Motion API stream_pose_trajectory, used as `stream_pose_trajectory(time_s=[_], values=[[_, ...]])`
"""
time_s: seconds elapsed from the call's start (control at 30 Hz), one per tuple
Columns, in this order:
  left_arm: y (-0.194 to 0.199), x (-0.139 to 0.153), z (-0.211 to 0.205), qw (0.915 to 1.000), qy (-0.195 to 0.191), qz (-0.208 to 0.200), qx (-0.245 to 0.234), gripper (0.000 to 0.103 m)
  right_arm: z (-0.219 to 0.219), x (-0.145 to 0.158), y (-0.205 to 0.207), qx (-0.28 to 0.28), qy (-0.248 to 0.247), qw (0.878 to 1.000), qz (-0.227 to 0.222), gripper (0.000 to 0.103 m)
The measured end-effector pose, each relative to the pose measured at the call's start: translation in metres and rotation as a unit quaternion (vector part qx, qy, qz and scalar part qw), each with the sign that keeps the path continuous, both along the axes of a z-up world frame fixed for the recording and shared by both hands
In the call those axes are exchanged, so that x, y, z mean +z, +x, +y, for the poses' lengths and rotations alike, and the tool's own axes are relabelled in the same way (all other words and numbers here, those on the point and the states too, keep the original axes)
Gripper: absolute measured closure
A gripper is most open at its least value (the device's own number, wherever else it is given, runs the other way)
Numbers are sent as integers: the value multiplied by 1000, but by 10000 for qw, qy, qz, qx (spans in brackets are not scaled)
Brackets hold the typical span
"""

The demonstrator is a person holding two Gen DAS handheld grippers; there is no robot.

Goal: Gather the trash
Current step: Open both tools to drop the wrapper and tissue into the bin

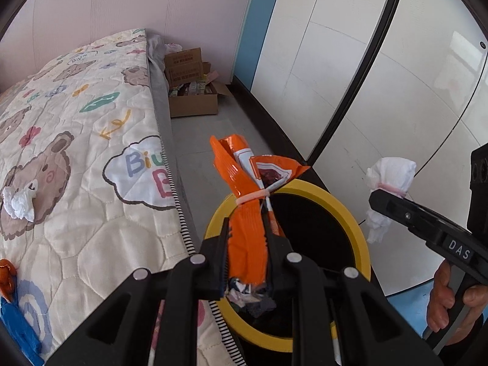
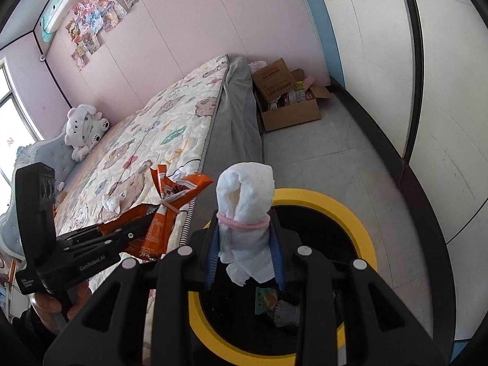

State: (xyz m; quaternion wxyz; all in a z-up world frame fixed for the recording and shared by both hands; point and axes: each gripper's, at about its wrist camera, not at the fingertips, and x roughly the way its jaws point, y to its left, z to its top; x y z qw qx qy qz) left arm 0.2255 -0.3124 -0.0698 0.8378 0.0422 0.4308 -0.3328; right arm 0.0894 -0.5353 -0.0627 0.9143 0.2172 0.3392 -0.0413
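Left wrist view: orange snack wrapper (image 1: pixel 247 228) is clamped by left hand-held gripper (image 1: pixel 247 228) above yellow-rimmed bin (image 1: pixel 360 228) for dropping | right hand-held gripper (image 2: pixel 245 241) is clamped on tied white tissue bundle (image 2: pixel 245 201), likewise over bin.

An orange snack wrapper (image 1: pixel 247 213), banded, and a white tissue bundle (image 2: pixel 245 213), tied with pink elastic, hung upright above a yellow-rimmed black bin (image 2: pixel 350 210). A crumpled tissue (image 1: pixel 19 202) lay on the bed.
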Motion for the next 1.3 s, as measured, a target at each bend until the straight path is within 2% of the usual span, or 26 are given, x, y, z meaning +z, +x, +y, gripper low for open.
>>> stream_pose_trajectory(time_s=[0.23, 0.37, 0.43, 0.57, 0.8, 1.13, 1.3], values=[[-2, -7, -8, 9999, -8, 88, -80, 86, -4, -2, -4, -80, 51, 10000, 4, 70], [-4, -4, -9, 10000, -32, 38, -61, 69, -7, -2, -7, -200, 78, 9998, 4, 61], [-4, -3, -7, 10000, -46, 7, -30, 64, -9, -2, -10, -260, 103, 9996, -15, 55], [-5, 1, 2, 9999, -123, -18, 62, 44, -11, 1, -13, -357, 117, 9993, -23, 52], [-7, 11, 24, 9993, -159, -142, 305, 26, -5, 8, -16, -409, 22, 9991, -90, 40], [-3, 19, 72, 9965, -252, -142, 787, 19, 23, 27, -12, -138, -123, 9993, -314, 26], [-2, 21, 103, 9937, -226, -217, 1075, 17, 41, 33, -2, 32, -224, 9990, -391, 26]])
